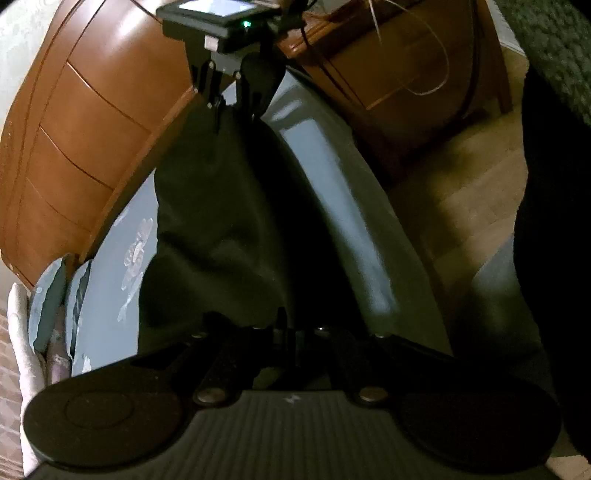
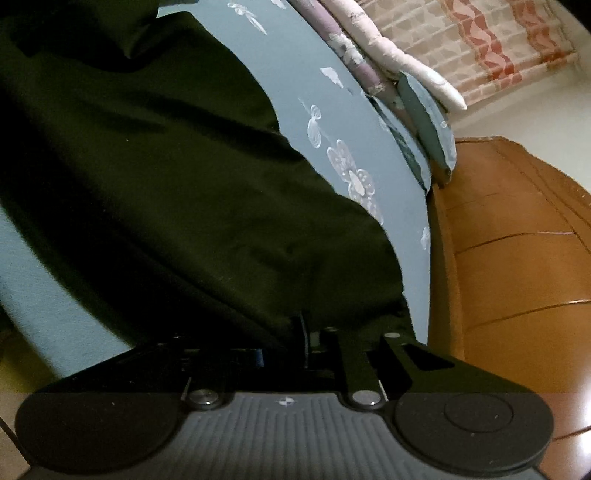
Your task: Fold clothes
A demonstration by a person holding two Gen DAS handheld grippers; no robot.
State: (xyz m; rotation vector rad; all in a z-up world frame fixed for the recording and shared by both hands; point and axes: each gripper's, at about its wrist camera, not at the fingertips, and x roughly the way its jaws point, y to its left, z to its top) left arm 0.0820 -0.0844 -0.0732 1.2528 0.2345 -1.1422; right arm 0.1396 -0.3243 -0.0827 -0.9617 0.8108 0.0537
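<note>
1. The dark green garment [image 1: 221, 221] hangs stretched between the two grippers, over a pale blue bedspread [image 2: 402, 236] printed with white flowers.
2. In the left wrist view, the right gripper [image 1: 236, 105] appears at the far top of the frame, its two fingers drawn together and clamped on a bunched corner of the garment.
3. A small screen [image 1: 207, 7] sits on top of that gripper, with a green light [image 1: 246, 24] glowing beside it; nothing on the screen can be read.
4. The left gripper [image 1: 282, 325] is at the near bottom of its own view; the fingers meet at the near edge of the cloth and pinch it, though the tips are dark and hard to make out.
5. In the right wrist view, the garment fills the left and centre, and its near edge runs into the closed fingers of the right gripper [image 2: 306, 332].
6. A brown wooden headboard [image 1: 85, 122] with curved panel lines stands at the left in the left view and at the right in the right view.
7. Blue pillows [image 2: 428, 125] lean against it, with a white rolled quilt [image 2: 417, 70] and a lilac floral layer [image 2: 354, 59] beside them.
8. A wooden bedside cabinet [image 1: 402, 74] stands far right in the left view, a thin pale cord [image 1: 439, 74] looping in front of it.
9. A curtain [image 2: 480, 44] with an orange-red pattern hangs at far right in the right view.
10. No brand, label or legible writing shows anywhere.
</note>
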